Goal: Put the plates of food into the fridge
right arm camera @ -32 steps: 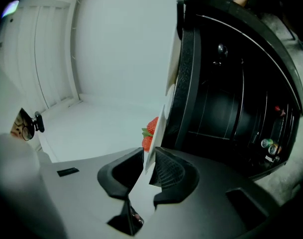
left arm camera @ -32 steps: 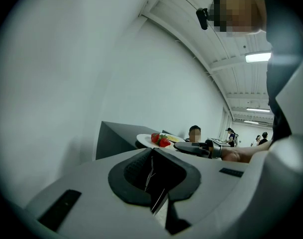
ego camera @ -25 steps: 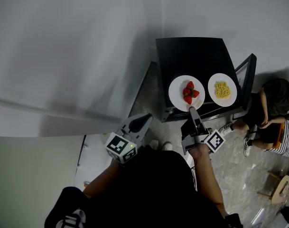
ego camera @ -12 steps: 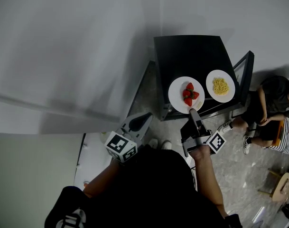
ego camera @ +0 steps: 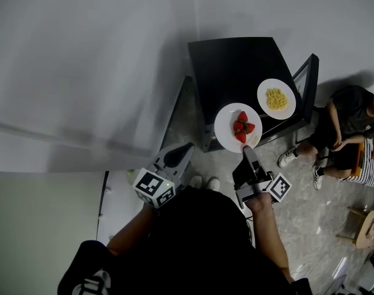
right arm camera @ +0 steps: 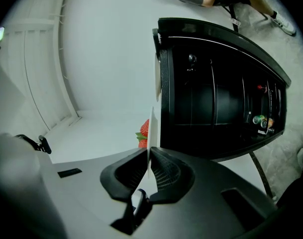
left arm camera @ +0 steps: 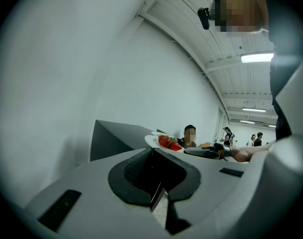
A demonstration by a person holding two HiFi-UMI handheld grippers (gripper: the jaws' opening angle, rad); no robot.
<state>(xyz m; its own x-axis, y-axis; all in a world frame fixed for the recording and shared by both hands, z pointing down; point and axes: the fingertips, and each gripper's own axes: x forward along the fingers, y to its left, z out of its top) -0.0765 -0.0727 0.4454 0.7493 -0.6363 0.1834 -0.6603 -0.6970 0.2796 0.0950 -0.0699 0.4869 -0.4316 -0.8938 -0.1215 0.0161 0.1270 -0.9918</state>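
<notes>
**Inspector:** Status of the strawberry plate [ego camera: 226, 129]?

**Onlooker:** It is at the near edge of the black fridge [ego camera: 236, 66] top and overhangs it toward the holder. The strawberries [ego camera: 242, 125] are heaped in the middle, with none spilled. The right gripper [ego camera: 247, 149] has the near rim. Its jaws have just been closing and stand narrow, with the thin rim pinched between the pads.

**Inspector:** The second plate?

**Onlooker:** The noodle plate [ego camera: 287, 110] sits on the same top, near the first and further back, with no gripper on it.

**Inspector:** The other gripper?

**Onlooker:** The left gripper [ego camera: 188, 147] hangs well apart from both plates, its jaws drawn together on nothing.

**Inspector:** Step in hand?

**Onlooker:** In my judgement, the first plate is being taken off the top. Neither plate is inside the fridge, so the task is at its start.

**Inspector:** What does the next move require?

**Onlooker:** The plate must be kept level on a one-sided pinch, or the fruit will slide. It then has to come down round the front to a shelf. A dark frame [ego camera: 309, 78] at the fridge's right may be the door standing open, but I cannot confirm that. If the door is shut, the idle gripper should open it first.
</notes>
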